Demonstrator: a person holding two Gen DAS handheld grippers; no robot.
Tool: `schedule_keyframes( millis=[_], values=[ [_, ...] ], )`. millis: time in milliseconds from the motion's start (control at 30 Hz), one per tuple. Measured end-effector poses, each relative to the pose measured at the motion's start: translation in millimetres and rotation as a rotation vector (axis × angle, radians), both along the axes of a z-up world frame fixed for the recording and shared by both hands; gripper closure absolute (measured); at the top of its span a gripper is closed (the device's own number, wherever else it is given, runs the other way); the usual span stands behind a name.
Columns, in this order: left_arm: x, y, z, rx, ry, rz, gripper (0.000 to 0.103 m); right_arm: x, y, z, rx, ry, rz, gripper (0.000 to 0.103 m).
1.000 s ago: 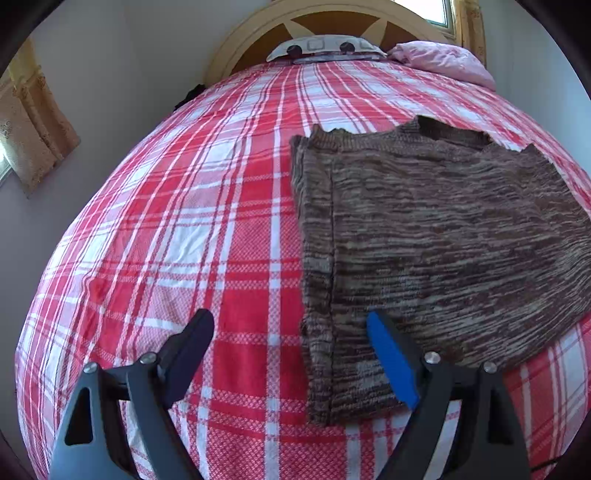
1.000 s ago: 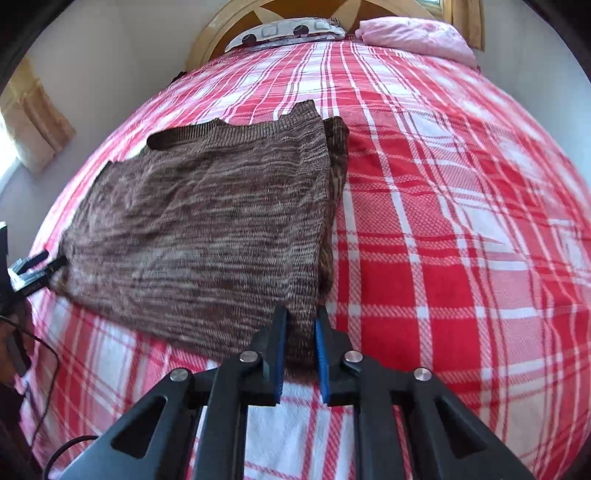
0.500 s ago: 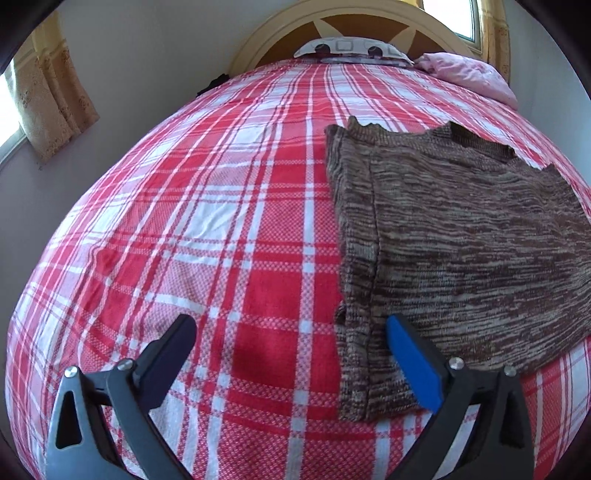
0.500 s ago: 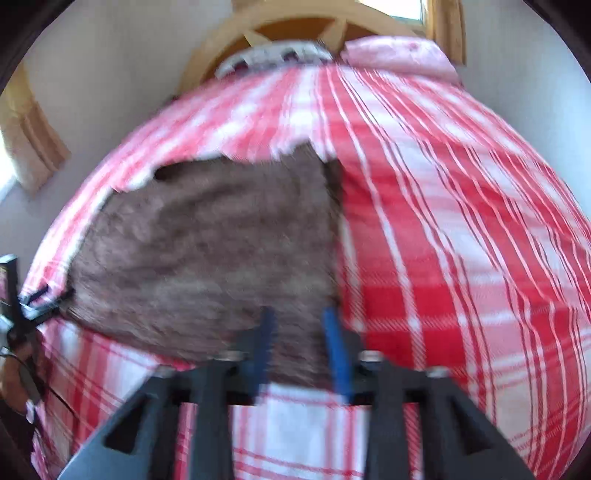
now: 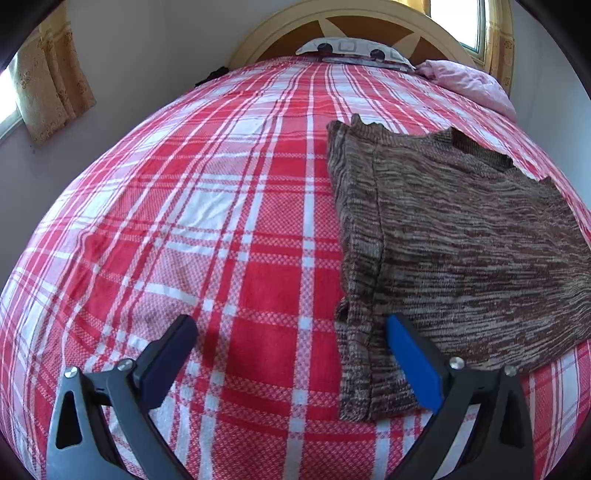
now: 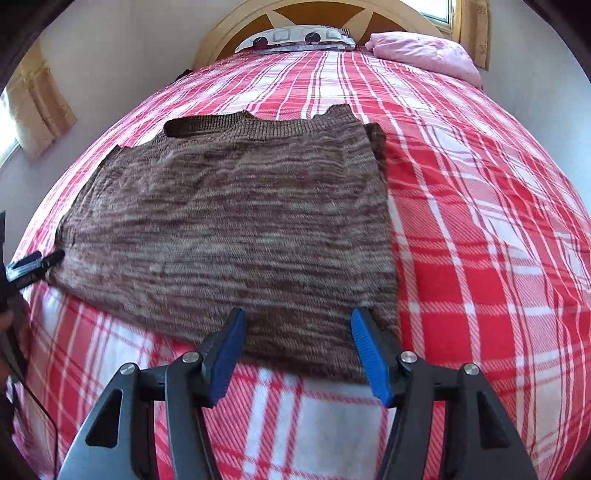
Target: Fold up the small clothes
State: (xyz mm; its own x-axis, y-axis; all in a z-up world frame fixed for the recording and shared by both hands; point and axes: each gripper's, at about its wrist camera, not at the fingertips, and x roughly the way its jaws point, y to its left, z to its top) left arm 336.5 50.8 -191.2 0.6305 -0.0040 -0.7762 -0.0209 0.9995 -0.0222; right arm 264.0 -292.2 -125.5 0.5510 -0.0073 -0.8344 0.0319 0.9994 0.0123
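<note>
Left wrist view showed my left gripper nearest, its jaws spread as wide as they go, after they had just been opening. Nothing was pinched: one finger hung over the bare red plaid bedspread, the blue pad of the other stood over the near corner of the brown knitted sweater, and I could not tell if it touched the knit. The folded side edge of the sweater lay between the two fingers.

From the right wrist view my right gripper also had its jaws apart, about halfway, and they too had just been opening. They pinched nothing; the near hem of the sweater lay under them, flat on the bedspread. At the far left edge of the sweater the tip of my left gripper was visible.

Beyond the sweater, its neckline pointed toward the head of the bed. Farther behind it lay a patterned pillow and a pink pillow against the wooden headboard.
</note>
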Motion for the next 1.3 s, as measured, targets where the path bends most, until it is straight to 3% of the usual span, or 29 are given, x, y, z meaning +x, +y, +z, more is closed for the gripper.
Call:
schedule_keyframes(
  millis=[100,533,733,867,967,1067,1300],
  values=[
    [-1,-1,0,-0.001,-0.001,0.001,0.0,-6,5,-3,-0.043,-0.012,0.007,0.043],
    [-17,4,-2,-0.016,0.019,-0.053,0.0,-11,10,8,-0.052,-0.005,-0.017,0.043],
    [-23,13,0,-0.066,0.017,-0.057,0.0,-25,18,9,-0.086,-0.005,0.007,0.043],
    [-32,25,3,-0.088,0.012,-0.041,0.0,-29,25,24,-0.057,-0.047,0.002,0.043],
    [-36,40,6,-0.106,0.003,-0.019,0.0,-27,53,38,-0.093,-0.091,0.075,0.043],
    [-34,50,1,-0.05,0.033,0.018,0.0,-21,88,43,-0.125,-0.116,0.173,0.043],
    [-42,70,1,-0.112,0.015,0.018,0.0,-7,168,31,-0.164,-0.131,0.343,0.043]
  ],
)
